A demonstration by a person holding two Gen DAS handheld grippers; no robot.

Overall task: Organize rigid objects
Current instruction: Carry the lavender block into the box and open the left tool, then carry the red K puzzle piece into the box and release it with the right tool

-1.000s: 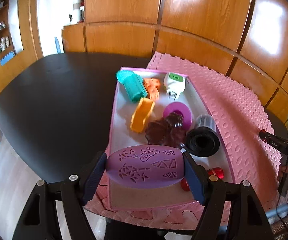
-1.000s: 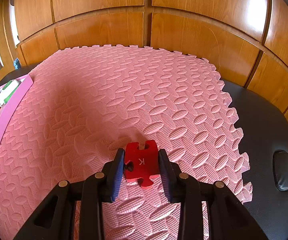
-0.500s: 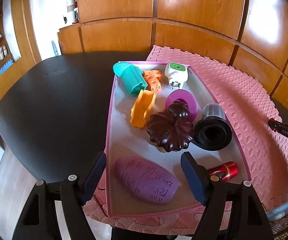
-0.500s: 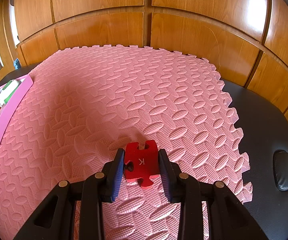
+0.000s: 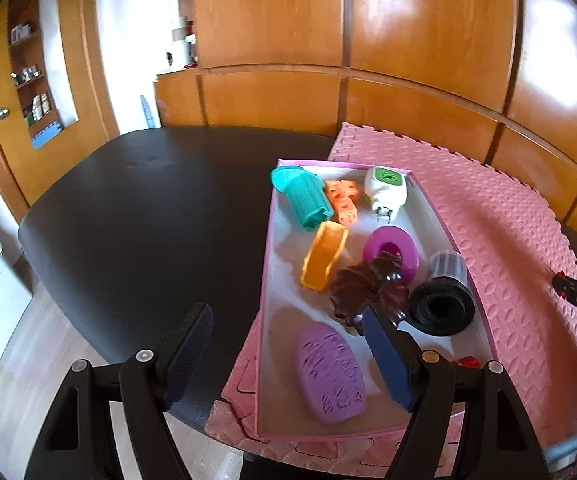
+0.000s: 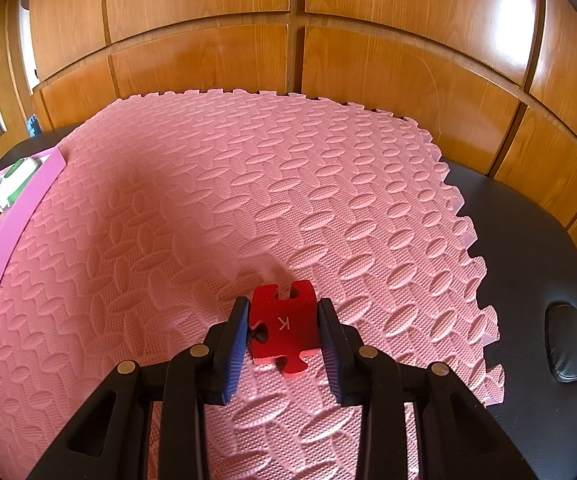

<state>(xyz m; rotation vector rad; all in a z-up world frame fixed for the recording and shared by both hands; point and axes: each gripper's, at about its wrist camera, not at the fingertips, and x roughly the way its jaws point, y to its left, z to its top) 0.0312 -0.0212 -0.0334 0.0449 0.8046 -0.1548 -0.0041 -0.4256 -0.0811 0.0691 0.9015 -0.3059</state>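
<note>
In the left wrist view my left gripper (image 5: 288,356) is open and empty above the near left corner of the pink tray (image 5: 266,272). A purple patterned oval (image 5: 330,374) lies in the tray between its fingers. The tray also holds a teal cup (image 5: 302,196), orange blocks (image 5: 342,200), a white and green plug-in device (image 5: 386,190), an orange piece (image 5: 322,262), a purple ring (image 5: 390,246), a dark brown lid (image 5: 368,286) and a black cylinder (image 5: 442,304). In the right wrist view my right gripper (image 6: 282,332) is shut on a red puzzle piece (image 6: 282,322) marked K, low over the pink foam mat (image 6: 208,208).
The black table (image 5: 148,216) extends left of the tray; its edge drops to the floor at near left. Wood panelling (image 6: 288,52) stands behind the mat. A small red object (image 5: 466,361) lies at the tray's near right. The tray's edge (image 6: 8,224) shows at the right wrist view's left.
My left gripper opened and let the purple oval go into the tray, then drew back to the left. The right gripper has not moved with the red piece.
</note>
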